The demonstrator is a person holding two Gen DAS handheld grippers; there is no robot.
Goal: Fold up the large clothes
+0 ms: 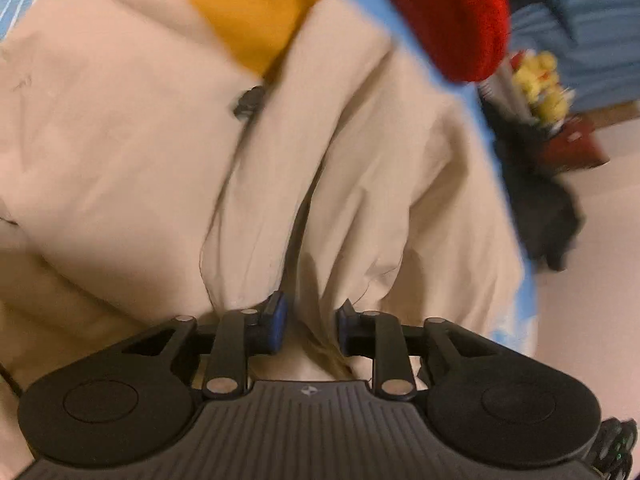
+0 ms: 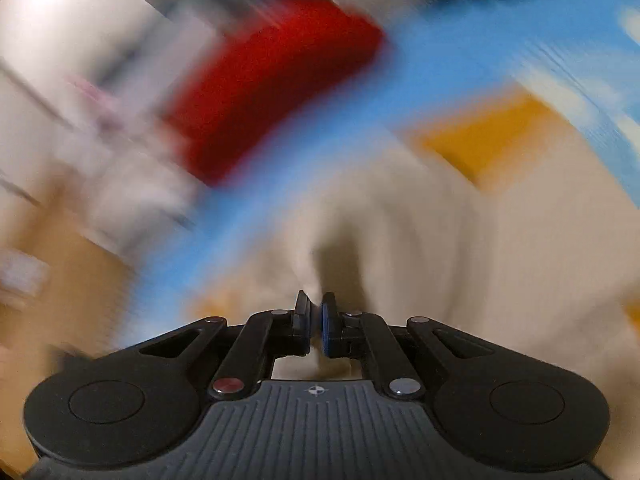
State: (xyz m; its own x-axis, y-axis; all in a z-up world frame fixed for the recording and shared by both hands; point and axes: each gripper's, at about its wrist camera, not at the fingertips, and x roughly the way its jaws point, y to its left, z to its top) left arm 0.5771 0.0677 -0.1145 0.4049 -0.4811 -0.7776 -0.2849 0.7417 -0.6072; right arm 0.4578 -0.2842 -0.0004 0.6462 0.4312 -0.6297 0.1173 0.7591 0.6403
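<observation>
Blue sheet [image 1: 404, 28] covers the bed, pale floor at 3 o'clock in the left wrist view. Cream garment [image 1: 120, 140] with mustard lining [image 1: 248, 12] sprawls across it, rumpled; a red folded item [image 1: 452, 12] sits at 1 o'clock, well apart from the grippers. Left gripper [image 1: 310, 326]: jaws partly open, a bunched ridge of cream cloth runs between the pads, but whether they pinch it I cannot tell. Right gripper [image 2: 316, 320]: jaws nearly closed on a thin pinch of the cream fabric, cloth tenting up from the tips; that view is heavily motion-blurred. Step looks like mid-fold, carrying an edge over. Next move likely needs the left to close on its ridge and both to lay the edge flat and aligned.
</observation>
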